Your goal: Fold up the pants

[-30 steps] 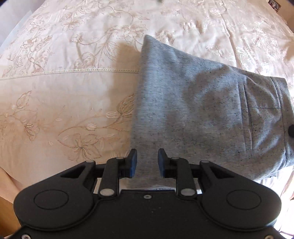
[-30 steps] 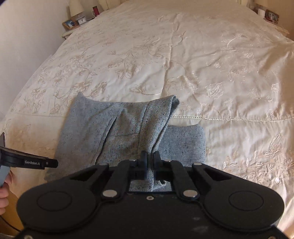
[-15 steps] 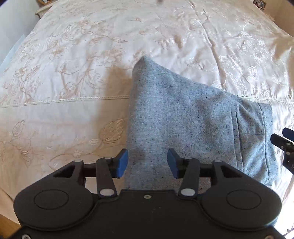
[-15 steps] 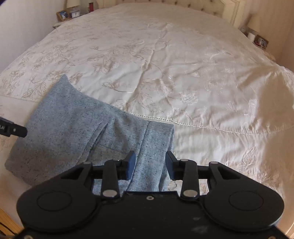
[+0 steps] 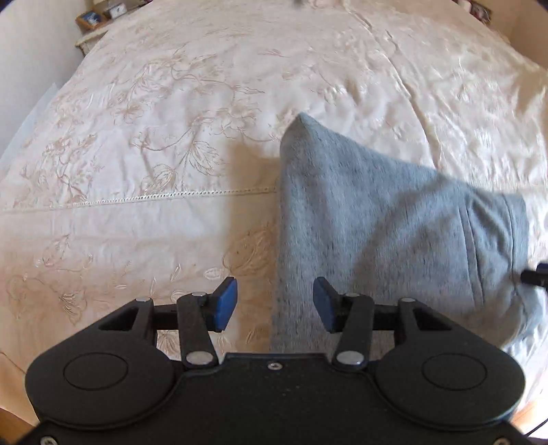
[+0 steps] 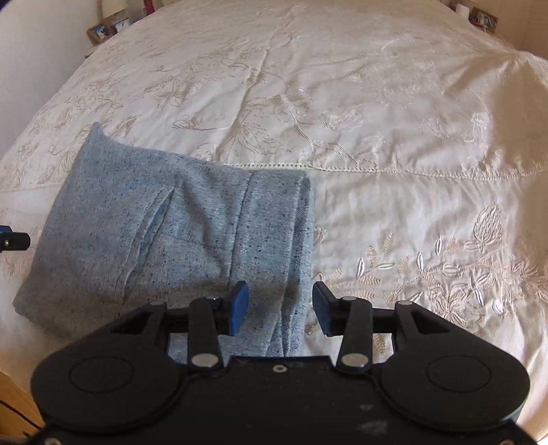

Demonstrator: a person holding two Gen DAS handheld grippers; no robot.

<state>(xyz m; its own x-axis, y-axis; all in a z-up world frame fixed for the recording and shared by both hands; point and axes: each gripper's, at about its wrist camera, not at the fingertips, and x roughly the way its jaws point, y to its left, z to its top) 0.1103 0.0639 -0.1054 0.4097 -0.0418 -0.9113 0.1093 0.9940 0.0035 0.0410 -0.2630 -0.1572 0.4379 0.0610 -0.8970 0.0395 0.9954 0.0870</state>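
The grey flecked pants [image 5: 376,222] lie folded into a compact stack on the cream embroidered bedspread [image 5: 171,137]. In the right wrist view the pants [image 6: 171,232] show a pocket seam and the waistband fold on their right side. My left gripper [image 5: 275,304] is open and empty, its blue pads above the stack's left edge. My right gripper [image 6: 279,308] is open and empty above the stack's right edge. Neither gripper touches the cloth.
The bedspread [image 6: 376,119] stretches far ahead and to both sides. A nightstand with framed photos [image 6: 102,30] stands at the far left. A wooden bed edge [image 6: 10,400] shows at the lower left. The other gripper's tip [image 5: 534,275] shows at the right edge.
My right gripper let go of the folded pants edge and opened. Both grippers opened wider and drew back from the stack, which now lies flat.
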